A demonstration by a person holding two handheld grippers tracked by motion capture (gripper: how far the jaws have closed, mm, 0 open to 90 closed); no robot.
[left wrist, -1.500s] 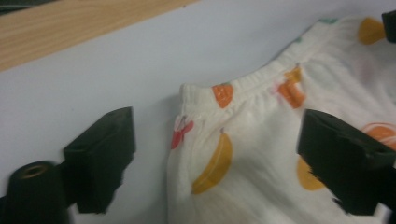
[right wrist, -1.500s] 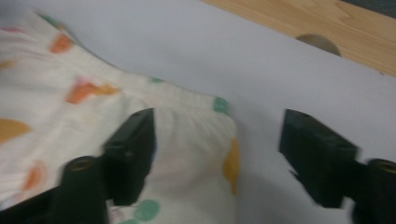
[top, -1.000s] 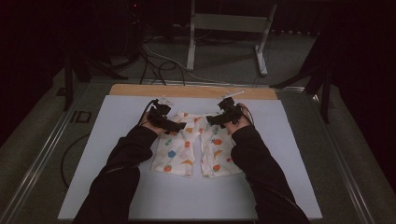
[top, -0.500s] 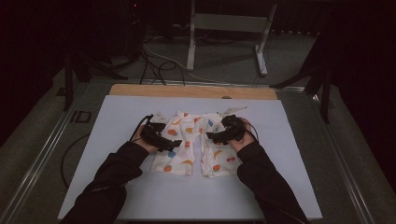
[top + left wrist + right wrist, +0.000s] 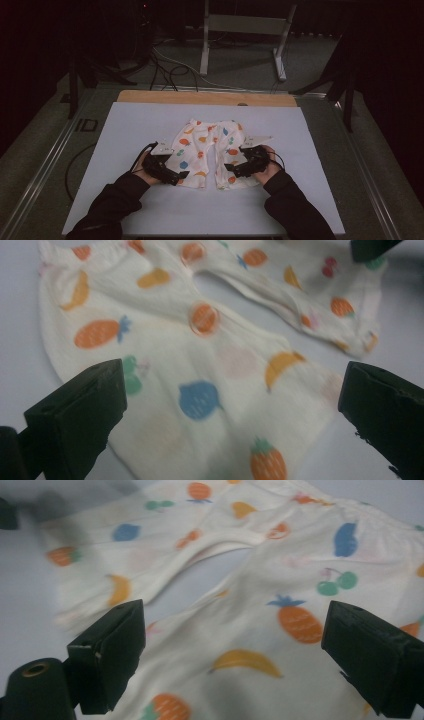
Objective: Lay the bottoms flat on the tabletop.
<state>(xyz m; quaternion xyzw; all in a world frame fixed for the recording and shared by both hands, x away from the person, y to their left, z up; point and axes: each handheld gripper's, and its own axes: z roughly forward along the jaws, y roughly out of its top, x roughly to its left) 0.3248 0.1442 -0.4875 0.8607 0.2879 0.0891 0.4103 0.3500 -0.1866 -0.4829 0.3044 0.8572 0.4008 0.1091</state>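
Fruit-print baby pants (image 5: 209, 152) lie flat at centre of frame on white table (image 5: 125, 130), waistband toward top. Left gripper (image 5: 172, 176) at lower-left leg hem, right gripper (image 5: 234, 169) at lower-right leg; both w/ jaws spread wide, gripping nothing.

Left hand-held gripper (image 5: 235, 405) view: the cream fruit-print cotton toddler trousers (image 5: 200, 355) are cut off by the top and bottom edges; prints farthest from the jaws are blurred. Both black jaws are cropped at the frame's lower edge.

Right hand-held gripper (image 5: 230, 645) view: cloth beyond the jaws is soft-focused and runs off the right edge.

High view: cloth edges beneath each hand-held gripper are hidden; jaw gap is too small to judge.
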